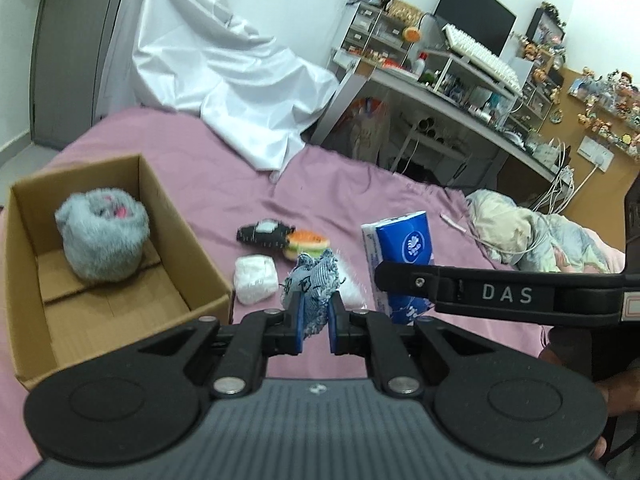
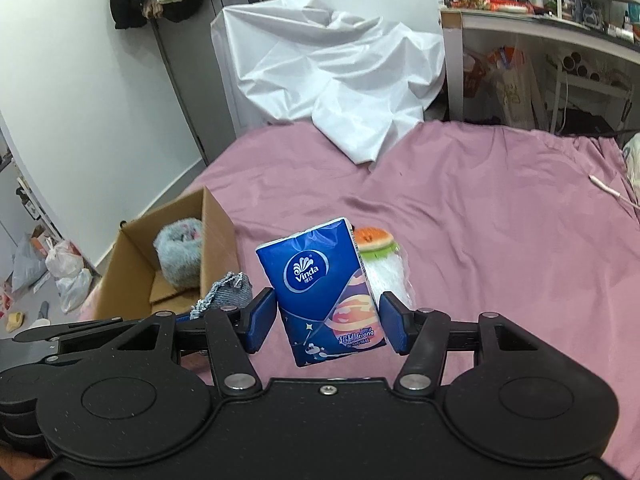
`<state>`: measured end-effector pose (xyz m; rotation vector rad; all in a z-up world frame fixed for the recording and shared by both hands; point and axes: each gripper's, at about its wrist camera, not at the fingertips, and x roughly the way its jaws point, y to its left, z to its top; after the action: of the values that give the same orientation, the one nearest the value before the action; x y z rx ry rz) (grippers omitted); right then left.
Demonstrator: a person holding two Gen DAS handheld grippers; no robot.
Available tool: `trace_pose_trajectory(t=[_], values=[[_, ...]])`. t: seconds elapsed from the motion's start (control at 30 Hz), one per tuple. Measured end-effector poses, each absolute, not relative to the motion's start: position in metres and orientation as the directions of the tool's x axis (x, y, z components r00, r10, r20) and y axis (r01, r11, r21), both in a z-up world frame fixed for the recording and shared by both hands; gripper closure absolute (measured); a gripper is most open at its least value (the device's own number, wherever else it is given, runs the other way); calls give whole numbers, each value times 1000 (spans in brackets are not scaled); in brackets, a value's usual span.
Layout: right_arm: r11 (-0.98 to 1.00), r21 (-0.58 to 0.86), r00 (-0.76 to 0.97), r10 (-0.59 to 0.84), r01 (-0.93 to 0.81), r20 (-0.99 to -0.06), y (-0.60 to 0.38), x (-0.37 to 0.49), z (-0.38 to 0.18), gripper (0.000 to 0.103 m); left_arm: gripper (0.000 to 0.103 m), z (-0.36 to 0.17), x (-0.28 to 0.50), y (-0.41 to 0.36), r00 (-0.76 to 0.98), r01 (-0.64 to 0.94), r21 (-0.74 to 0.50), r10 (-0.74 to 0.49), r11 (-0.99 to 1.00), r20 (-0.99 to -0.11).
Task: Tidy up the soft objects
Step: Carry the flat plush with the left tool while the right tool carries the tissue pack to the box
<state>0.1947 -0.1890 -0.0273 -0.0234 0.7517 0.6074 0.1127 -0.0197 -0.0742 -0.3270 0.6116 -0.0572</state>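
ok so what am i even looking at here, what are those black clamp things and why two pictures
Each black clamp is a hand-held gripper a person carries, with a fisheye camera looking along its two fingers. So there are two pictures, one per hand.

The left hand-held gripper is shut on a small frayed denim pouch. The right hand-held gripper is shut on a blue tissue pack, lifted off the bed.

Below is a pink bedsheet. On it sit a cardboard box holding a grey fluffy toy, a burger-shaped toy, a black stitched plush and a white bundle.
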Motion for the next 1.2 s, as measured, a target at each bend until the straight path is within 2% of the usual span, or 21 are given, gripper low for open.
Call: trace_pose_trajectory(t=[0.43,0.9,1.2], values=[[805,198,571,548,-559,-612,-164,186,-6,48,92,-45,98,7,865,-69,-307,-96,949,-492],[757,246,524,612,-606,-592,-125,182,-2,48,92,-44,92,64,863,-194,-326,3,925,-505],[740,240,498,620,-629,-606,-97,189,-11,48,92,-62,96,101,856,-273,-350,60,896,-514]])
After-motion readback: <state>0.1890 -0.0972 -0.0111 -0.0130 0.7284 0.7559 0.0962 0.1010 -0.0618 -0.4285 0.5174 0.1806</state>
